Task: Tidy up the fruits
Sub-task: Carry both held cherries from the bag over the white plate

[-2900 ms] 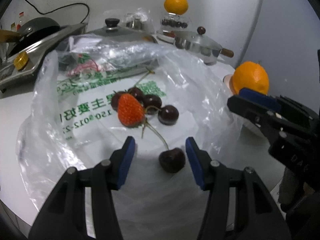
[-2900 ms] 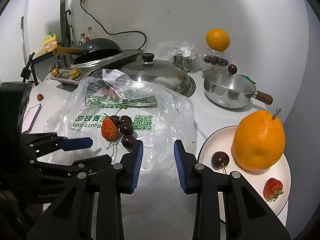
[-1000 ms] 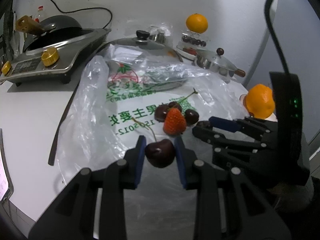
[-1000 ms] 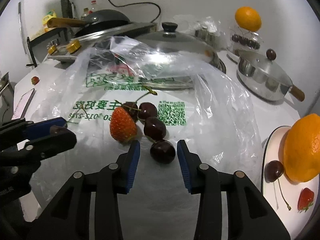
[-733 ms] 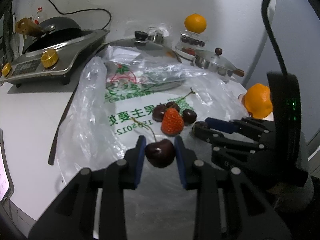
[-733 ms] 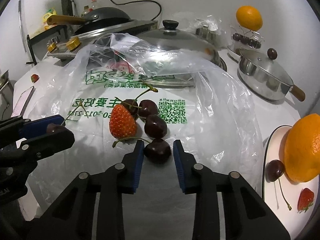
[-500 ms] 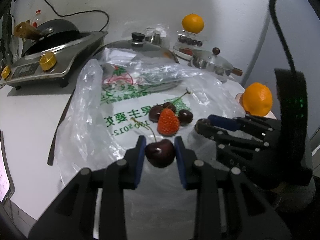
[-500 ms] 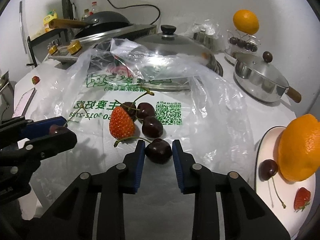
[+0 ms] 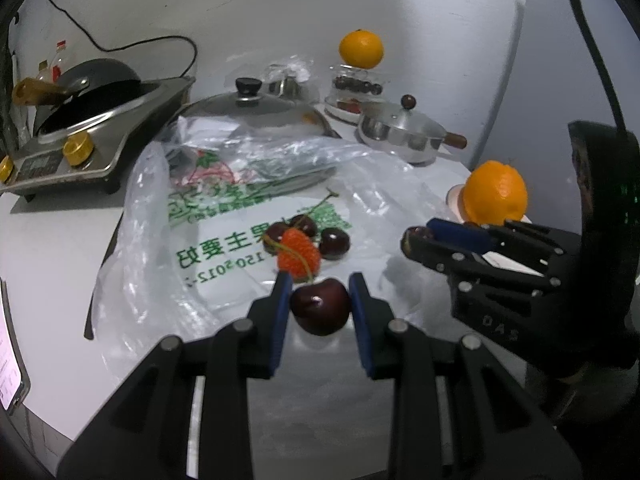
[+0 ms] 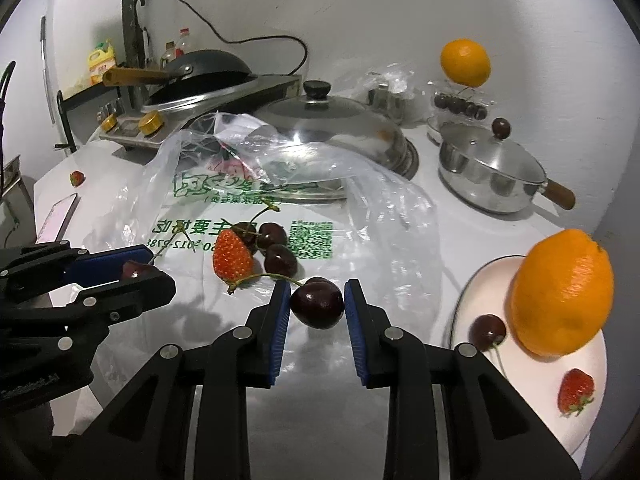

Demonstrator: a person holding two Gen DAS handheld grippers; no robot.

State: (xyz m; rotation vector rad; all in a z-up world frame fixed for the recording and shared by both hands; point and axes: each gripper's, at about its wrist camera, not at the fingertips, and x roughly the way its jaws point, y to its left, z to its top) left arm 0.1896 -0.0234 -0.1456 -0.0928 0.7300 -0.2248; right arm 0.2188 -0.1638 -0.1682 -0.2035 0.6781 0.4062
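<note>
My left gripper (image 9: 319, 304) is shut on a dark cherry (image 9: 320, 311) and holds it above the clear plastic bag (image 9: 224, 216). My right gripper (image 10: 317, 303) is shut on another dark cherry (image 10: 317, 306) with a long stem, lifted off the bag (image 10: 360, 216). A strawberry (image 10: 232, 258) and several cherries (image 10: 280, 260) lie on the bag. At the right, a white plate (image 10: 472, 304) holds an orange (image 10: 562, 290), a cherry (image 10: 486, 330) and a strawberry (image 10: 575, 390). The left gripper shows in the right wrist view (image 10: 132, 270).
A pan lid (image 10: 332, 120) and a lidded saucepan (image 10: 488, 172) stand behind the bag. A wok on a cooker (image 10: 200, 80) is at the back left. An orange (image 10: 464, 62) sits on a cherry container. A phone (image 10: 58, 218) and a loose strawberry (image 10: 77, 178) lie at the left.
My right gripper closed on a cherry from the bag and lifted it back toward the plate side. My left gripper keeps holding its cherry and has risen slightly.
</note>
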